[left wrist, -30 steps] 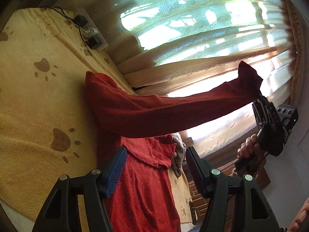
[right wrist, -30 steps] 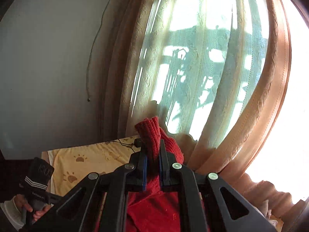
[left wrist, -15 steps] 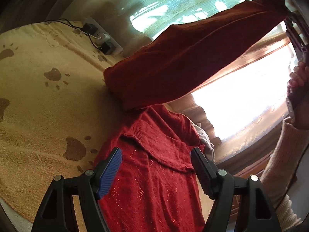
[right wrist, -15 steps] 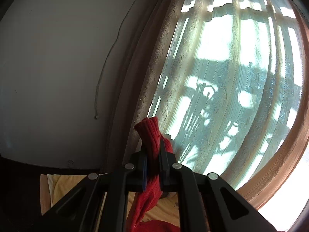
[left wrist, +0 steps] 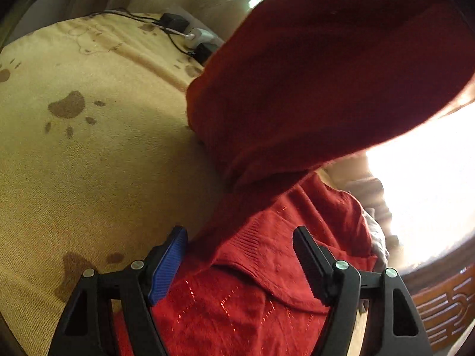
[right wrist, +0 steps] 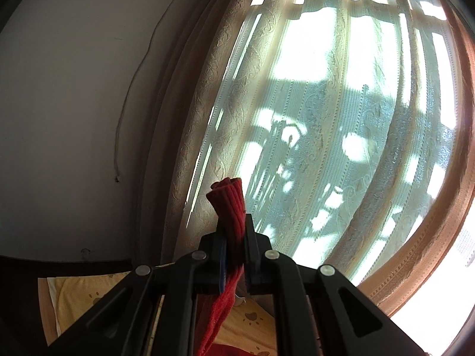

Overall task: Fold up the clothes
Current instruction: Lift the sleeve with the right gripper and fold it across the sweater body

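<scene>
A red knitted sweater (left wrist: pixel 237 311) with fine glittery threads lies spread on a yellow terry blanket printed with brown paw marks (left wrist: pixel 74 163), and one of its long sleeves (left wrist: pixel 311 83) is lifted off the bed, stretching up and across the left wrist view toward the upper right. The right gripper (right wrist: pixel 234 237) is pinched tight on the ribbed cuff of that sleeve (right wrist: pixel 230 204), whose end sticks up above the black fingers while the rest hangs down between them toward the blanket. The left gripper (left wrist: pixel 240 258) hovers over the sweater's collar area with its fingers spread wide, one blue pad (left wrist: pixel 167 264) just at the garment's edge, nothing gripped between them. Behind stand pale patterned curtains (right wrist: pixel 326 103) lit by a window, and a white power strip with black plugs (left wrist: pixel 190 38) sits at the blanket's far edge
</scene>
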Motion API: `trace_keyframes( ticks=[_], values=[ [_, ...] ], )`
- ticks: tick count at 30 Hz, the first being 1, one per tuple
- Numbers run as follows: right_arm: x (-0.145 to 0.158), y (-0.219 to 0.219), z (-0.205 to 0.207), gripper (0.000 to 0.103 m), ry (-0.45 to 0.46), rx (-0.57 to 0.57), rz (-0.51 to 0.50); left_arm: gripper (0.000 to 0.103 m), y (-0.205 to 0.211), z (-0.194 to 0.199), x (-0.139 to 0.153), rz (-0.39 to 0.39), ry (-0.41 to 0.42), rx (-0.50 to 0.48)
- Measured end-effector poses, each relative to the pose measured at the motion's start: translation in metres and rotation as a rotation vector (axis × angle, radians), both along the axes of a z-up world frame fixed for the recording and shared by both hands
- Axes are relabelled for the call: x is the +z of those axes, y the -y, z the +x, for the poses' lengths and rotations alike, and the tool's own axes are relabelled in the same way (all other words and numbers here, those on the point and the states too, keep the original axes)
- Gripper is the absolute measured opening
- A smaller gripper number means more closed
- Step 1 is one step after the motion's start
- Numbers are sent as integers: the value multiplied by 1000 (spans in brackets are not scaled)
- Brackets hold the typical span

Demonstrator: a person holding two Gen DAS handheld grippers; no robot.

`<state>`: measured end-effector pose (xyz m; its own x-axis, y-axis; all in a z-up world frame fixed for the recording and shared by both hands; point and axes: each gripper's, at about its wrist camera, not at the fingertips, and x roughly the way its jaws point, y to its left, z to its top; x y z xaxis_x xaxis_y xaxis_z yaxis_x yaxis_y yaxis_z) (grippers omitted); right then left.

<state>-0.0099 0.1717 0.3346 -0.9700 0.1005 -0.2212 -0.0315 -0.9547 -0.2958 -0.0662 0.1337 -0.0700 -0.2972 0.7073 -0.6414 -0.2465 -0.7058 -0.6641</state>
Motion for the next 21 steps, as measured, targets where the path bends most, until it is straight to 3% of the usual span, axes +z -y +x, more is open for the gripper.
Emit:
trace_keyframes(
  ticks=[5, 8, 11, 15, 21],
  values=[
    [-25, -67, 9, 10, 25, -126, -46, 75, 23, -19, -20, 33, 66, 146],
    [-59, -133, 36, 10, 42, -236, -136, 75, 35, -22, -19, -20, 30, 214],
    [-119, -199, 77, 10, 85, -364, -242, 75, 40, -26, -21, -11, 30, 214],
    [-219, -268, 133, 10, 191, -543, -344, 75, 33, -25, -21, -61, -6, 194],
    [-345, -306, 170, 12, 441, -588, -492, 75, 33, -29, -14, -99, -39, 176]
  ],
)
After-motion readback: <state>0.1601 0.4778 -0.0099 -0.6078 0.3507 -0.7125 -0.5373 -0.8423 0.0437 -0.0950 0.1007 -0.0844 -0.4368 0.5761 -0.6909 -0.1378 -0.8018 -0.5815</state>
